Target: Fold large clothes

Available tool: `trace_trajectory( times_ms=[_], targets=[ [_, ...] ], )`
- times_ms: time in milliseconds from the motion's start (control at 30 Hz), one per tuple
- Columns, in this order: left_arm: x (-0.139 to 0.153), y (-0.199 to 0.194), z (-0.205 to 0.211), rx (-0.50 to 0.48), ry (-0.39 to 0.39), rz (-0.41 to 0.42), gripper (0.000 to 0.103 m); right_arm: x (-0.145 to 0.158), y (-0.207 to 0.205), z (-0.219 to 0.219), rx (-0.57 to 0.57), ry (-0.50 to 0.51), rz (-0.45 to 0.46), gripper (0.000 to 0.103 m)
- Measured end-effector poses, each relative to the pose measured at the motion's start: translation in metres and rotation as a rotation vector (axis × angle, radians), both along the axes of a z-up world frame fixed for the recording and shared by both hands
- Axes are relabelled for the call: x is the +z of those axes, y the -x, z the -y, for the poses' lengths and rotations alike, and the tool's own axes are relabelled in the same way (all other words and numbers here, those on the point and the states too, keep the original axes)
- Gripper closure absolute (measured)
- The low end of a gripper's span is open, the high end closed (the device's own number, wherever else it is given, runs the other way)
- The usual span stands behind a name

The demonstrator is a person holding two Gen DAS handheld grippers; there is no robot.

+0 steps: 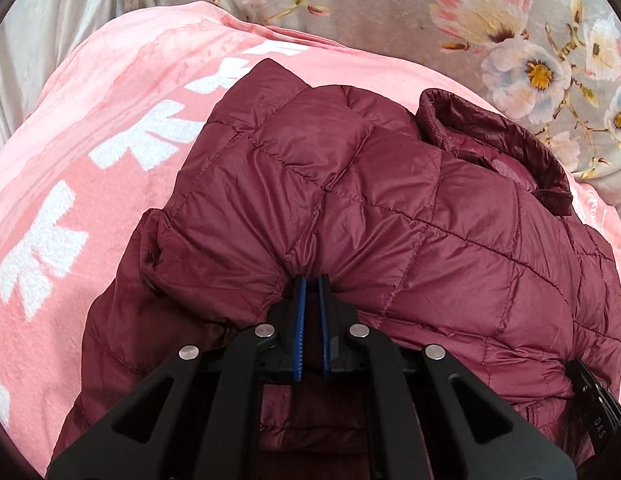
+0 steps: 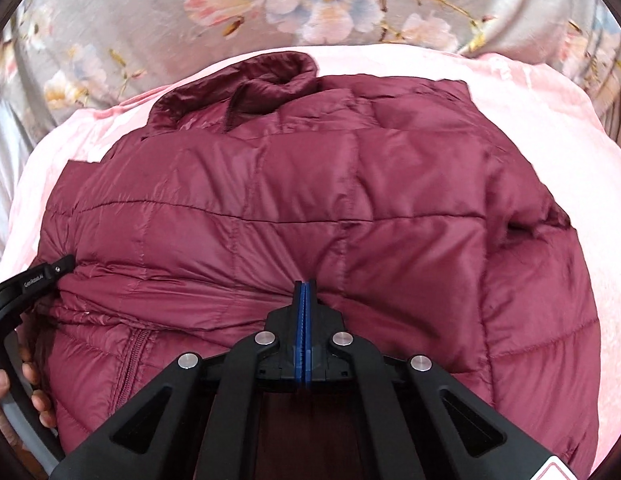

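Note:
A maroon quilted puffer jacket [image 1: 390,208] lies on a pink blanket [image 1: 90,128], its collar [image 1: 490,144] at the far right. My left gripper [image 1: 312,280] is shut on a fold of the jacket's near edge, with a small gap between its blue pads. In the right wrist view the jacket [image 2: 310,184] fills the middle, collar [image 2: 250,92] at the far side. My right gripper [image 2: 305,284] is shut on the jacket's near edge. The left gripper also shows in the right wrist view [image 2: 50,272], at the jacket's left edge. The right gripper's body shows in the left wrist view [image 1: 594,404], at the right edge.
A grey floral bedsheet [image 1: 510,40] lies under and beyond the pink blanket [image 2: 550,128]. The blanket has white marks [image 1: 50,256] on its left part. A hand [image 2: 14,388] holds the left gripper's handle at the lower left of the right wrist view.

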State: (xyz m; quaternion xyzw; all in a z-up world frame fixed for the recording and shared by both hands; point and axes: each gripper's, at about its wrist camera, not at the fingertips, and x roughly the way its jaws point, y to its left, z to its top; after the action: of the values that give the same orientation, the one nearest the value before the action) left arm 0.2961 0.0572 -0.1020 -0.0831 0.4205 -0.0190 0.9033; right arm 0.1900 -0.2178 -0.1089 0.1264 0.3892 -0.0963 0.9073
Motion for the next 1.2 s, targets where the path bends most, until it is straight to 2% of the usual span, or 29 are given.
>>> trace_trajectory(
  times_ms=[267, 433, 533, 633, 700, 800, 900, 1000, 1033, 1100, 1200],
  targets=[
    [0.000, 0.001, 0.003, -0.003, -0.017, 0.007, 0.097, -0.002, 0.018, 0.021, -0.043, -0.065, 0.001, 0.103],
    [0.008, 0.008, -0.003, -0.039, -0.011, -0.005, 0.096, 0.009, 0.041, 0.028, -0.073, -0.024, -0.011, 0.103],
    [0.022, 0.016, -0.011, -0.048, 0.014, -0.023, 0.096, 0.017, 0.058, 0.037, -0.102, -0.004, 0.006, 0.102],
    [0.041, 0.018, -0.019, -0.033, 0.080, -0.014, 0.095, 0.024, 0.064, 0.047, -0.116, -0.052, 0.041, 0.095],
    [0.054, 0.014, -0.019, -0.021, 0.103, 0.007, 0.094, 0.034, 0.057, 0.048, -0.102, -0.082, 0.075, 0.093],
    [0.067, 0.002, -0.013, -0.001, 0.089, 0.034, 0.087, 0.049, 0.036, 0.039, -0.067, -0.042, 0.122, 0.093],
    [0.056, -0.019, -0.019, 0.072, 0.052, 0.010, 0.085, 0.050, 0.013, 0.040, -0.060, 0.021, 0.109, 0.094],
    [0.024, -0.037, -0.038, 0.125, 0.062, -0.087, 0.086, 0.024, -0.007, 0.053, -0.123, 0.134, 0.000, 0.094],
    [0.016, -0.040, -0.041, 0.123, 0.069, -0.097, 0.086, 0.010, -0.009, 0.060, -0.135, 0.145, -0.051, 0.099],
    [0.006, -0.036, -0.040, 0.098, 0.037, -0.049, 0.086, 0.002, -0.003, 0.076, -0.137, 0.044, -0.038, 0.100],
    [0.010, -0.035, -0.031, 0.099, -0.023, -0.058, 0.086, 0.004, 0.000, 0.085, -0.138, -0.011, -0.030, 0.101]
  ],
)
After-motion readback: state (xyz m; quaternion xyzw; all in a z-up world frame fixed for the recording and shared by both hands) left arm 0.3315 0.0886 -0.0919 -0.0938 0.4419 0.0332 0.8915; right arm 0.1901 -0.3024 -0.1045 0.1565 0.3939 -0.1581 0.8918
